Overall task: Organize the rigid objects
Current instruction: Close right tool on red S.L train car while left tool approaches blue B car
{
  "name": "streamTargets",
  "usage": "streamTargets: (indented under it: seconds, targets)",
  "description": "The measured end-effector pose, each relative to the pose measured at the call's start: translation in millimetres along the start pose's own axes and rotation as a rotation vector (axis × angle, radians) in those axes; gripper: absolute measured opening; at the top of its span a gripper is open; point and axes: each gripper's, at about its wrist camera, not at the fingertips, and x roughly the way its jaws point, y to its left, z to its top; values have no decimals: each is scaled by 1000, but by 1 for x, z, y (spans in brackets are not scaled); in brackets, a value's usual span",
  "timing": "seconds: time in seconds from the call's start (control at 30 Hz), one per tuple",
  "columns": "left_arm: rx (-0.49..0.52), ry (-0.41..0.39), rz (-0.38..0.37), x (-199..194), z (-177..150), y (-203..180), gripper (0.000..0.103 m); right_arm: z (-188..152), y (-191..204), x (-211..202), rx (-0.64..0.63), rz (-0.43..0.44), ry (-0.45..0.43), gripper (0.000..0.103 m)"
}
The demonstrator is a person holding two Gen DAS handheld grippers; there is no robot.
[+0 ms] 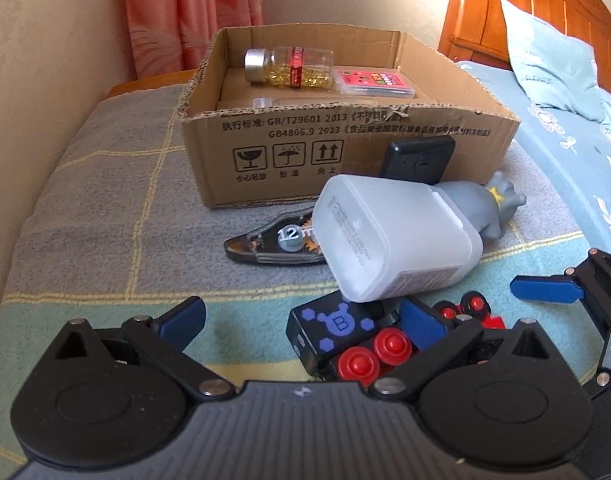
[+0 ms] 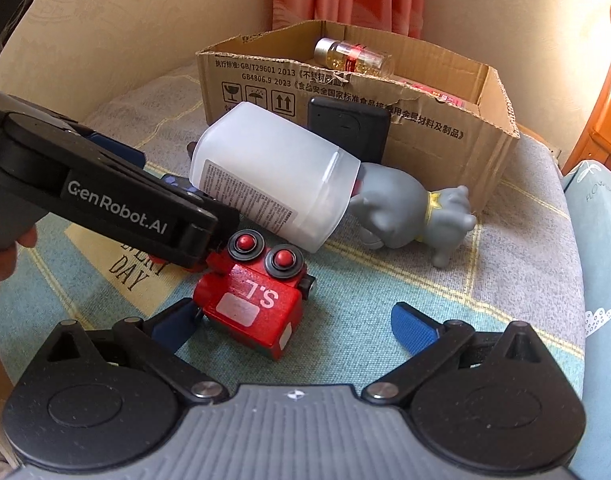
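Your left gripper gapes wide around the black-and-red toy train, gripping nothing. Your right gripper is equally wide, empty, the train's red end at its 10 o'clock.

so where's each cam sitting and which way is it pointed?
Left wrist: on the left tool, low over the bed, looking toward the box; its own open blue fingers show, plus the right tool at the right edge.
Right wrist: on the right tool, looking at the box from further right; its own open fingers flank the red toy, and the left tool comes in from the left with part of a hand.
Shared: box, white jar, grey figurine, red toy.
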Motion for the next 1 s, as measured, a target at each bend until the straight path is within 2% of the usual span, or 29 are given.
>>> streamTargets:
  seconds: [0.17,0.43,0.5,0.7,0.83,0.93,1.0]
  targets:
    - [19,-9,68,-9,-6,-2,103,-2,2,-3,6,-8,-2,103]
    - [-3,4,44,-10,-9,3,103,7,15,2,-40,-12,3,103]
    - [-2,5,46,-10,-9,2,103,8,20,1,-63,-24,-13,98]
    - [5,2,47,-10,-9,1,103,6,32,-6,-108,9,-45,65]
    - [8,7,50,-7,-10,0,103,2,43,-9,-149,-19,-65,64]
    - [50,-8,49,-9,-13,-4,103,1,38,-11,-130,3,-58,63]
    - [75,-14,36,-11,-14,-5,99,0,33,-12,-112,24,-59,63]
